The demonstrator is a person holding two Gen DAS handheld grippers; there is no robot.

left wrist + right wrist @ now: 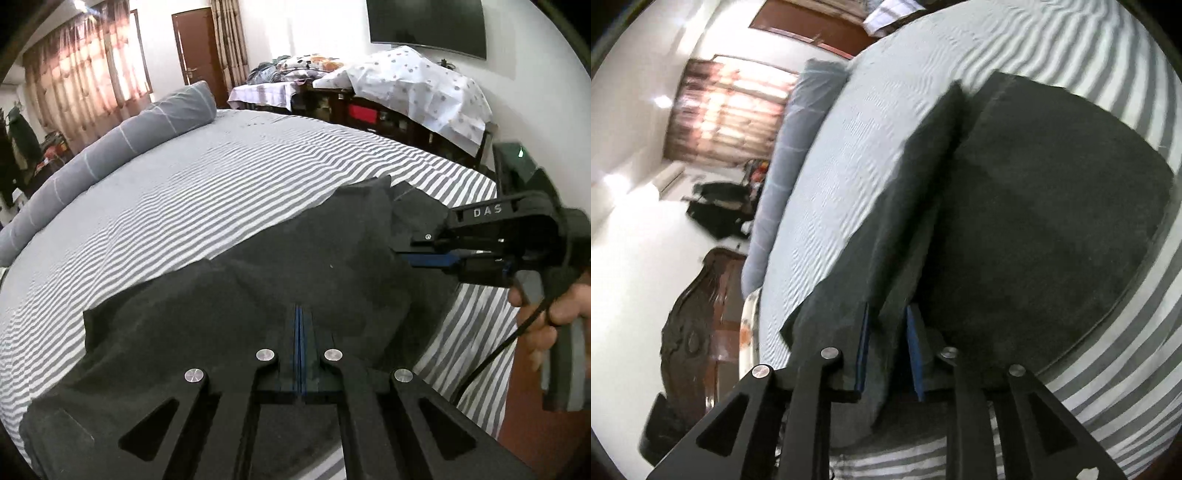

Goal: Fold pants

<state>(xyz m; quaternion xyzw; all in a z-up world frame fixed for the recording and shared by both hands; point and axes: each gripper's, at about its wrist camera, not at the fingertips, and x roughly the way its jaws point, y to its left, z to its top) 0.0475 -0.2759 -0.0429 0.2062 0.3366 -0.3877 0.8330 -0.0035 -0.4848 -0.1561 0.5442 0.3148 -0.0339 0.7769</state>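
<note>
Dark charcoal fabric pants (258,280) lie partly folded near the bed's (155,206) near right corner, on the grey-and-white striped sheet. Left gripper (300,332) is pressed together, pinching the near fabric edge. Right gripper (886,350) has its blue pads (863,350) slightly apart with a fold of cloth between them, seemingly gripped. Looks like mid-fold: next move calls for carrying both held edges together across the garment. Plenty of open sheet toward the grey bolster (110,144); the bed's right edge is close
</note>
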